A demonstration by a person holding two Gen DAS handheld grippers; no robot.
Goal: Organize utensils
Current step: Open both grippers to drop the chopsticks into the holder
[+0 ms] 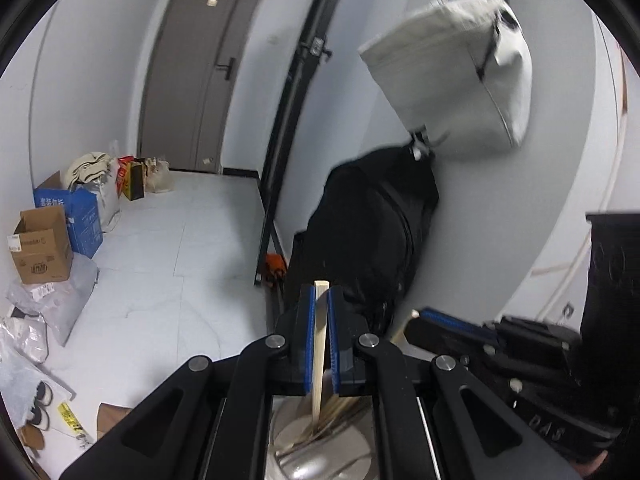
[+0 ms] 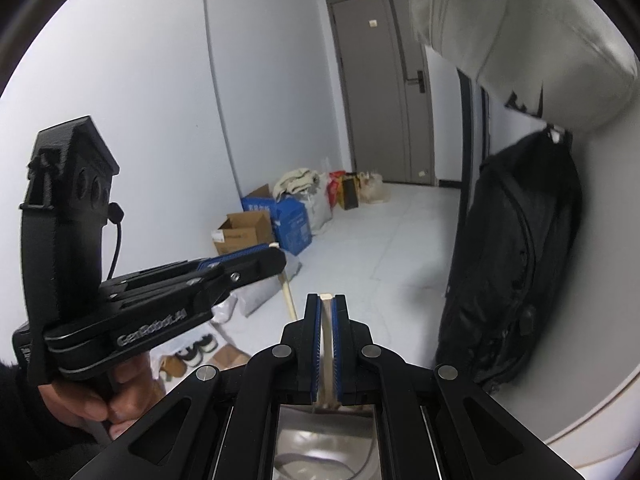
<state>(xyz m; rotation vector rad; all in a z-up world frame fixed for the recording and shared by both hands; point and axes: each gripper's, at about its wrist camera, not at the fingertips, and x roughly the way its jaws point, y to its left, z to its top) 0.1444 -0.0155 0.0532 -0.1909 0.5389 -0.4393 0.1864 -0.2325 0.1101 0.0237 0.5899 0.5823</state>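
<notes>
Through the left wrist camera I see my left tongs [image 1: 319, 304] clamped on a pale chopstick [image 1: 319, 344] that stands upright over a steel cup [image 1: 316, 448] holding more sticks, with a black bag [image 1: 372, 232] behind. Through the right wrist camera, my right tongs [image 2: 326, 312] grip another stick [image 2: 326, 344] above a shiny container [image 2: 324, 444], left tongs [image 2: 256, 258] just beside.

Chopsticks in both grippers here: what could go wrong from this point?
1. The left gripper pinches its chopstick near the top, so the long free end might swing or slip.
2. The right gripper holds its chopstick close beside the left one; they could collide.
3. Both ends hang over the metal container; lowering tilted might miss or snag the sticks inside.
</notes>
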